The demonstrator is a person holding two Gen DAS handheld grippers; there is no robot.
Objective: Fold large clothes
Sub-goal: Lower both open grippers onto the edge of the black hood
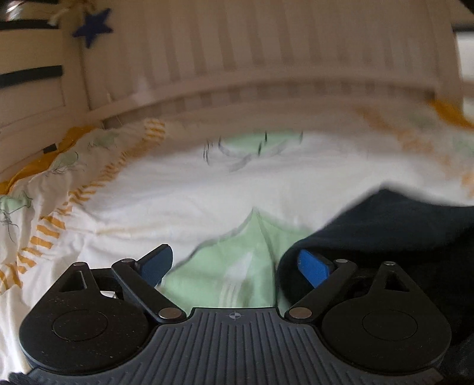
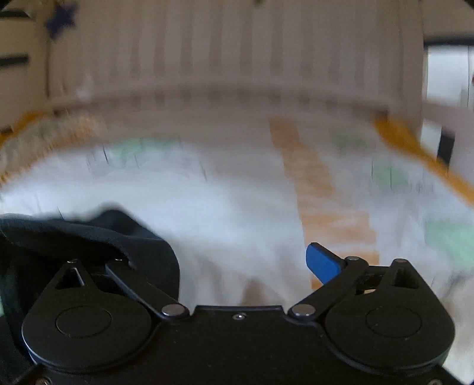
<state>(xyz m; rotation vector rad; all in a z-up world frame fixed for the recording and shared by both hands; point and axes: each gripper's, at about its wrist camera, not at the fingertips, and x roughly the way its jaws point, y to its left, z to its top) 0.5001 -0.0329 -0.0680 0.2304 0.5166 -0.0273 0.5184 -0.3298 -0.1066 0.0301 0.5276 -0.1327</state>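
The folding looks barely begun: the dark navy fabric garment (image 1: 394,225) lies bunched on the white patterned bed cover (image 1: 183,189), between both grippers' wide-open fingers (image 1: 312,266), draped over their neighbouring tips, gripped by neither.

The dark navy garment (image 1: 400,231) is soft matt cloth, thick-looking, with a rolled hem edge showing in the right wrist view. The bedcover (image 1: 177,189) beneath it is thin, smooth woven cloth, white with pale green and orange-striped print, lightly creased and matt. The left tongs (image 1: 235,266) have matt black plastic arms, blue matt pads (image 1: 312,266), and shiny metal pivot pins; the housing near the camera is ribbed, dull grey plastic. The right tongs (image 2: 243,260) are the same matt black plastic with bright metal pins. The slatted headboard (image 1: 266,59) at the far side looks like painted wood, pale and matt. A blue star (image 1: 93,25) on the far left looks like felt.
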